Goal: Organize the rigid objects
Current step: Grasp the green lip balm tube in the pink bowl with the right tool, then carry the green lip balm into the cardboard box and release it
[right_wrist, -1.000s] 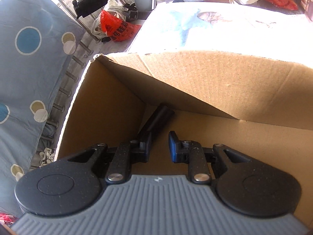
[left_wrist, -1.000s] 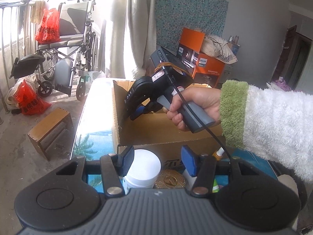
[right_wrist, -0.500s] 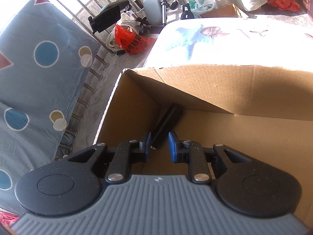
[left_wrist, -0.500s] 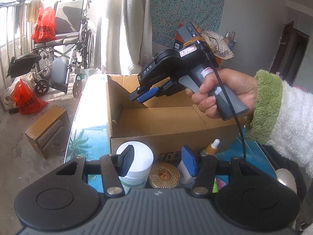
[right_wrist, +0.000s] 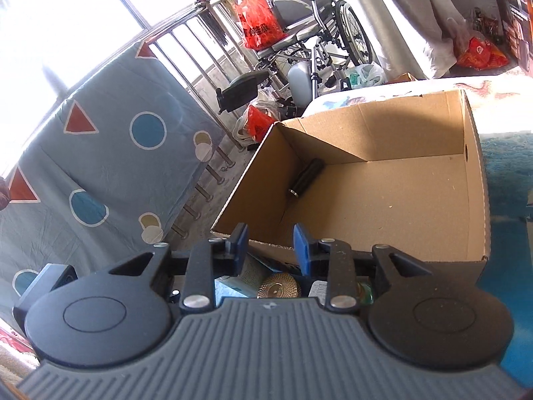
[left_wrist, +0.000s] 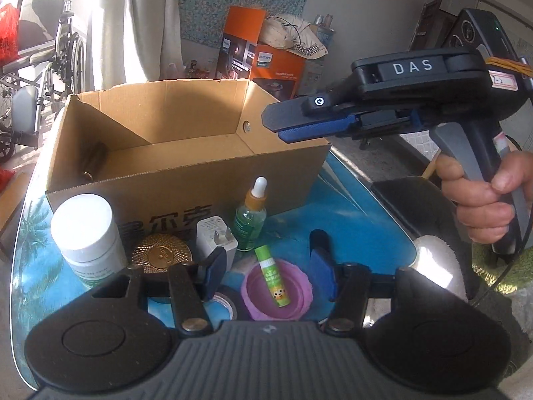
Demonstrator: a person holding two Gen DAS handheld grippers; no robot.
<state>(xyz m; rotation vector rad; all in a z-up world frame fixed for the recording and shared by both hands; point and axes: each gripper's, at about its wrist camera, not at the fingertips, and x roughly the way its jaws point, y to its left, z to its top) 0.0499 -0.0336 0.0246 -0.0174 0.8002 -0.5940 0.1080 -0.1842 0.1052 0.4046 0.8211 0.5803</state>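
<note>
An open cardboard box (left_wrist: 186,180) stands on the blue table; it also shows in the right wrist view (right_wrist: 473,206). A black cylinder (right_wrist: 304,181) lies inside at its left wall, dimly seen in the left wrist view (left_wrist: 95,161). My left gripper (left_wrist: 266,271) is open and empty, low over a purple lid (left_wrist: 299,296) with a green glue stick (left_wrist: 271,275) on it. My right gripper (right_wrist: 269,245) is open and empty, held above the box's near rim; it also shows in the left wrist view (left_wrist: 299,123), raised at the right.
In front of the box stand a white jar (left_wrist: 86,233), a gold round lid (left_wrist: 161,255), a white plug adapter (left_wrist: 215,236), a green dropper bottle (left_wrist: 250,218) and a tape roll (left_wrist: 221,303). A wheelchair (right_wrist: 309,36) and railing stand beyond the table.
My right gripper has lifted out of the box and drawn back to the right, jaws wider, leaving the black cylinder inside. My left gripper has backed off, bringing more table objects into view.
</note>
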